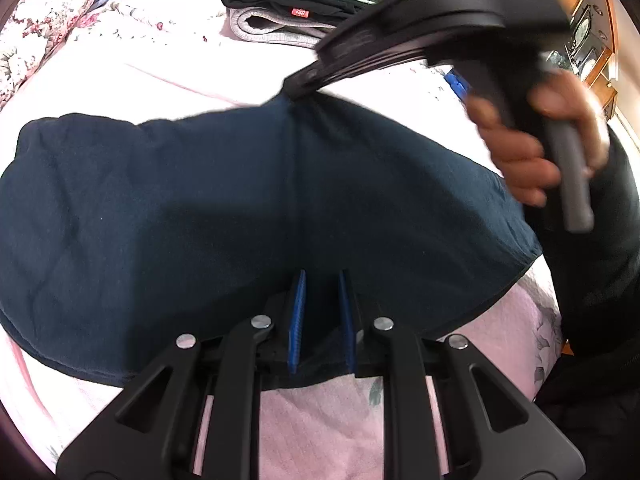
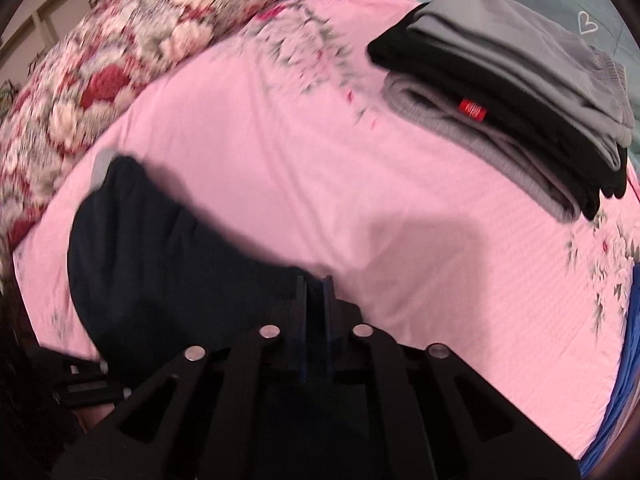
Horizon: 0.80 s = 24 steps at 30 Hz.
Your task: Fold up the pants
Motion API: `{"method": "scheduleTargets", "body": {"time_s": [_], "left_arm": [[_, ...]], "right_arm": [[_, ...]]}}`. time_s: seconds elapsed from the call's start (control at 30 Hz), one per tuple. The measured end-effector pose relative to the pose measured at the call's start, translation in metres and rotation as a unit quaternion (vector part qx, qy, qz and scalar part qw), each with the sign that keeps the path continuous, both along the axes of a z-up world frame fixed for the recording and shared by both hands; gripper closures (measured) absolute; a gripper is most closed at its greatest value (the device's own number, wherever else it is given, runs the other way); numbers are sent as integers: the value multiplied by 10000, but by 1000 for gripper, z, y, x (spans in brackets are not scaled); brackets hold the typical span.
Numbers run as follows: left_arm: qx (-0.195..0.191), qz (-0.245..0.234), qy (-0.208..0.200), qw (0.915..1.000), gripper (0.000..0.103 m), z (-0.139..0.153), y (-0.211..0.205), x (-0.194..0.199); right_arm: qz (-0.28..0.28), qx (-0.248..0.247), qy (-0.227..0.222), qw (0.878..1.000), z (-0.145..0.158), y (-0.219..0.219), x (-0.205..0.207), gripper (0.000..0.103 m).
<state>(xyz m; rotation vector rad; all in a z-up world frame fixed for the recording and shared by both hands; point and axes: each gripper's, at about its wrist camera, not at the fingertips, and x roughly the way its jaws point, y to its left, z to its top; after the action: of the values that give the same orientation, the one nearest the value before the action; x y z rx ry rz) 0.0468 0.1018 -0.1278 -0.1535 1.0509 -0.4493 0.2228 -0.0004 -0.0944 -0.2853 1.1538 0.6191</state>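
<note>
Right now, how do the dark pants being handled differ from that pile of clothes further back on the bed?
The navy pants lie spread in one loose layer; the stack of clothes is neatly folded, several garments deep.
The pants are pinched by the left claw and right claw; nothing touches the stack.
The pants are one colour; the stack mixes grey and black.
Both rest on the pink bedsheet.

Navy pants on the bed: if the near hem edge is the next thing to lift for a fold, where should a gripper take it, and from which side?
Probably the near edge of the navy pants, where the left gripper sits, coming in low over the pink bedsheet. That edge lies flat and exposed. The right gripper pinches the far edge.
</note>
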Motion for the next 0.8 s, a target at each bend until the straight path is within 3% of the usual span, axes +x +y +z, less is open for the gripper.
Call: {"method": "scheduleTargets", "body": {"time_s": [0.1,0.2,0.23,0.27,0.33,0.4,0.43,0.47,0.53,0.63,0.7,0.73,0.77,0.8], "left_arm": [[-27,28,51,10000,86,-1,2,1],[-122,29,121,9998,86,0,4,4],[-125,7,161,9998,86,1,5,6],[-141,-43,241,9996,86,4,6,9],[-166,-89,259,9995,86,18,8,18],[-119,-78,125,9998,86,35,7,28],[-90,-56,84,9999,86,43,5,35],[-97,-23,86,9999,86,50,2,47],[-246,48,218,9994,86,51,-6,72],[-387,-42,533,9978,86,34,-24,103],[-294,-109,708,9970,87,17,-38,118],[-189,-120,823,9964,88,6,-45,125],[-157,-124,873,9960,88,1,-47,127],[-180,-129,888,9958,88,-3,-47,128]], "right_arm": [[41,-259,257,9993,-29,12,19,102],[166,-340,-44,9993,-38,19,15,102],[130,-224,17,9997,-36,16,16,99],[86,-169,102,9998,-34,13,18,88],[-156,-94,107,9998,-20,-4,22,73],[-436,163,-31,9989,2,-26,21,73],[-578,321,-121,9977,18,-41,18,69],[-703,439,-193,9964,30,-54,14,58],[-898,587,-229,9940,46,-79,-1,56],[-996,428,22,9941,35,-99,-38,56],[-919,308,136,9952,19,-105,-73,70],[-887,326,255,9952,12,-105,-84,87],[-883,397,426,9944,4,-106,-96,98],[-901,477,532,9934,0,-108,-104,99]]}}
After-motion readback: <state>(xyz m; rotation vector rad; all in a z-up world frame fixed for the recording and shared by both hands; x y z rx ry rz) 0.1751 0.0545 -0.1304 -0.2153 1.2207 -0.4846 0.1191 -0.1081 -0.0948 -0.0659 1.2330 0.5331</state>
